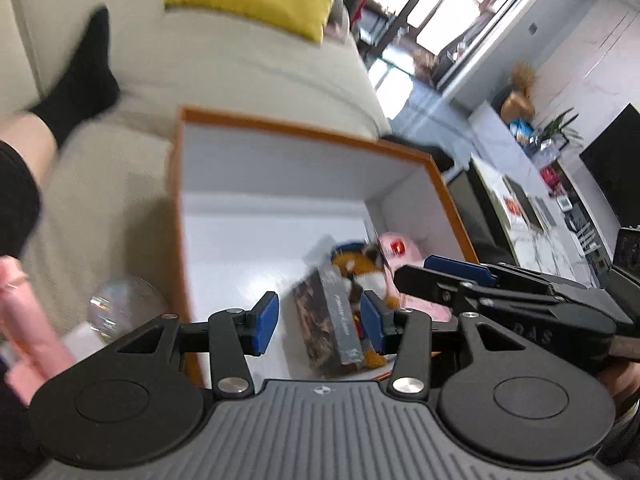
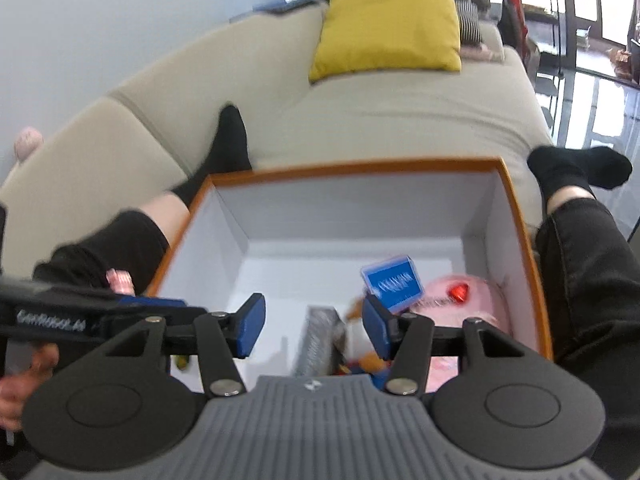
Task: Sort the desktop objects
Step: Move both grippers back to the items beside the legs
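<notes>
An orange-rimmed box with white inside (image 1: 182,216) (image 2: 520,240) sits on a beige sofa. Inside lie a dark book (image 1: 332,316) (image 2: 318,340), an orange plush fox (image 1: 356,276) (image 2: 370,362), a pink plush with a red heart (image 1: 404,252) (image 2: 472,300) and a blue card box (image 2: 392,284). My left gripper (image 1: 319,322) is open and empty above the box's near edge. My right gripper (image 2: 313,330) is open and empty over the box. The right gripper also shows in the left wrist view (image 1: 440,276), and the left gripper in the right wrist view (image 2: 132,312).
A clear glass ball (image 1: 120,304) and a pink object (image 1: 24,320) lie left of the box. The person's legs in black socks (image 2: 228,148) (image 2: 580,168) flank the box. A yellow cushion (image 2: 388,24) rests on the sofa back. A marble table (image 1: 532,216) stands right.
</notes>
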Demonstrator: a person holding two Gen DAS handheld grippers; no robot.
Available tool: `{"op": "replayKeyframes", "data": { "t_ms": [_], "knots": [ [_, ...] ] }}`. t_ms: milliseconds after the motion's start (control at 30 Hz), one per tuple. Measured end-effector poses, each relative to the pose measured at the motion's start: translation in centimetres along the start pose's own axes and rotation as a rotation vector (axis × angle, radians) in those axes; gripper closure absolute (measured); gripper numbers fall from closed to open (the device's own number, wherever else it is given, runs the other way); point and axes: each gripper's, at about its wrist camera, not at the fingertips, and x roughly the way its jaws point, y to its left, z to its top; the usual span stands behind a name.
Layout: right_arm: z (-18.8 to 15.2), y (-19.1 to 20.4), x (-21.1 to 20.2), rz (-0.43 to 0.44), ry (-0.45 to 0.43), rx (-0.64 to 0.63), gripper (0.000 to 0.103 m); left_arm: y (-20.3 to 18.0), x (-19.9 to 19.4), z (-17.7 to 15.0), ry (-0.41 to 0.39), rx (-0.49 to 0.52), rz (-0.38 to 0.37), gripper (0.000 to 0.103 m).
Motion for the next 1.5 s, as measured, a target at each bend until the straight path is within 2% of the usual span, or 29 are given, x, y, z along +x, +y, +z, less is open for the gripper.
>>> {"op": "replayKeyframes", "data": {
  "t_ms": [100, 200, 367, 467, 600, 667, 833, 967, 1100, 1333, 1467, 1500],
  "knots": [
    [0.4, 1.7, 0.3, 0.027, -0.020, 0.012, 0.042, 1.0, -2.7, -0.5, -0.079, 0.012, 0.024, 0.050],
    [0.8, 4.0, 0.7, 0.065, -0.035, -0.027, 0.042, 2.6, -5.0, -0.9, -0.126, -0.005, 0.074, 0.050],
    [1.8, 8.4, 1.5, 0.150, -0.053, -0.144, 0.043, 6.1, -8.1, -1.2, -0.117, -0.045, 0.185, 0.050],
    [2.2, 11.2, 2.4, 0.197, -0.015, -0.228, 0.061, 8.8, -9.5, -1.4, -0.101, -0.087, 0.247, 0.050],
    [2.0, 14.8, 4.5, 0.230, 0.076, -0.332, 0.072, 11.3, -9.8, -2.1, -0.045, -0.126, 0.292, 0.052],
    [1.6, 16.3, 5.6, 0.248, 0.135, -0.404, 0.072, 11.6, -9.5, -2.6, -0.023, -0.107, 0.309, 0.052],
    [-0.1, 19.0, 8.2, 0.294, 0.299, -0.570, 0.071, 10.8, -8.6, -2.9, 0.023, -0.009, 0.285, 0.052],
    [-1.5, 19.9, 9.1, 0.283, 0.379, -0.654, 0.071, 10.4, -8.6, -3.9, 0.047, 0.053, 0.288, 0.052],
    [-2.9, 20.0, 9.0, 0.310, 0.412, -0.667, 0.071, 9.9, -9.0, -5.0, 0.055, 0.100, 0.274, 0.052],
    [-5.8, 19.7, 7.4, 0.263, 0.395, -0.673, 0.069, 8.4, -9.3, -6.5, 0.066, 0.165, 0.253, 0.052],
    [-7.4, 17.9, 6.0, 0.246, 0.409, -0.562, 0.065, 7.2, -8.7, -7.6, 0.079, 0.204, 0.246, 0.052],
    [-7.5, 17.2, 5.8, 0.246, 0.408, -0.520, 0.058, 7.0, -8.5, -7.9, 0.084, 0.210, 0.240, 0.052]
  ]
}}
